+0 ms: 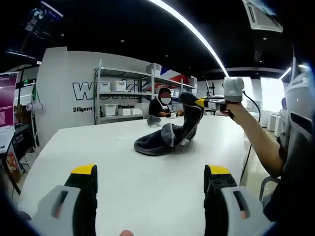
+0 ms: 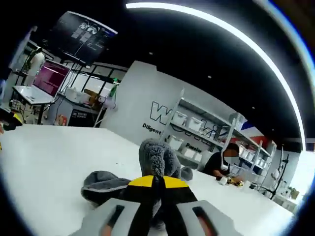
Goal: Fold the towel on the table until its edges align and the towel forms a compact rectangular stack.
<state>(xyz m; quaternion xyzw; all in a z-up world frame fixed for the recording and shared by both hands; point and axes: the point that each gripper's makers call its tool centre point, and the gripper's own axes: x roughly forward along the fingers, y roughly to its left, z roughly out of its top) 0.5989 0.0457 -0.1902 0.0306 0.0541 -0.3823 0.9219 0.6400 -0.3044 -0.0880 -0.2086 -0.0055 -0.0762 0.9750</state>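
Note:
A dark grey towel [image 1: 162, 140] lies bunched on the white table [image 1: 98, 147], toward its far right. One corner is lifted off the heap, with my right gripper [image 1: 195, 102] shut on it; a person's arm [image 1: 251, 132] reaches in from the right behind it. In the right gripper view the yellow-tipped jaws [image 2: 155, 183] are pressed together on the towel [image 2: 153, 156], which sticks up just above them, while the remainder [image 2: 101, 181] trails on the table to the left. My left gripper [image 1: 151, 173] hovers over the near table, open and holding nothing, well short of the towel.
A seated person [image 1: 160, 105] works at the table's far end. Metal shelves [image 1: 123, 98] with white bins stand against the lettered wall. A pink banner [image 1: 7, 101] and stands are at the left. The table's right edge [image 1: 243, 152] runs near the person's arm.

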